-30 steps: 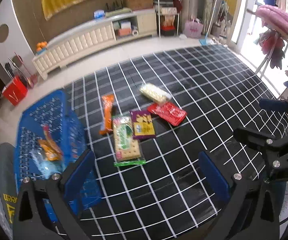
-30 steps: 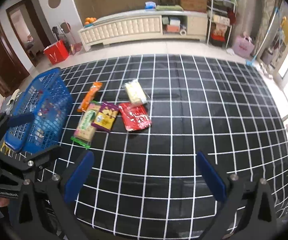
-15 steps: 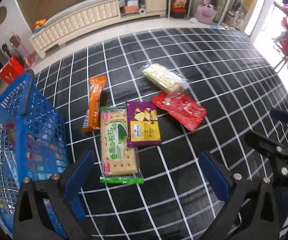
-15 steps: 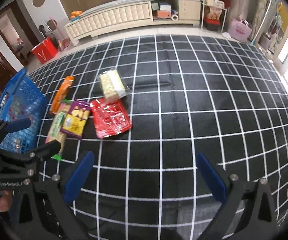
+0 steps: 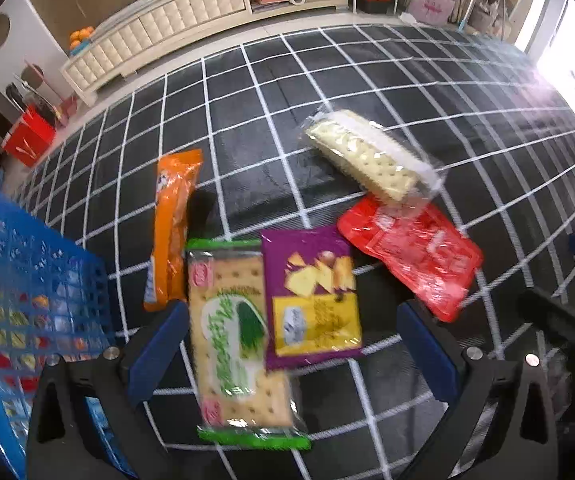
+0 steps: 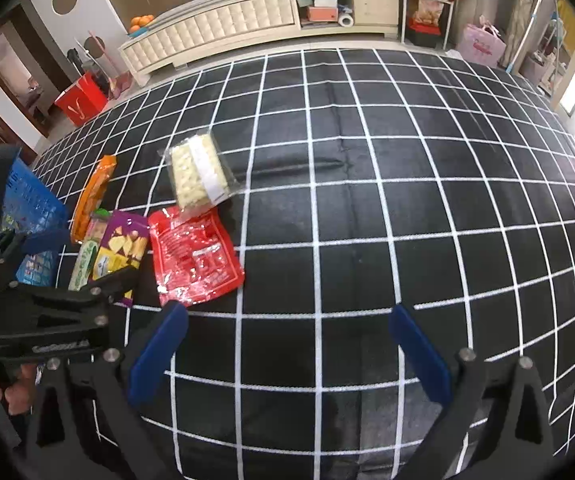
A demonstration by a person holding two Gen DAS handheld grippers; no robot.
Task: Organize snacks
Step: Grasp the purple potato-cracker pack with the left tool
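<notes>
Snacks lie near the left edge of the checked mat (image 6: pixel 367 200), 5 packs: orange (image 5: pixel 173 220), green (image 5: pixel 235 336), purple (image 5: pixel 313 296), red (image 5: pixel 415 256), clear (image 5: pixel 367 160). The left gripper (image 5: pixel 291 344) hangs wide open over the green pack beside the blue basket (image 5: pixel 27 280). The right gripper (image 6: pixel 287 348) is wide open over bare mat, holding nothing.

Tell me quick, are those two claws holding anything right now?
Left gripper: open, holding nothing, above the green cracker pack.
Right gripper: open, holding nothing, over bare mat.
</notes>
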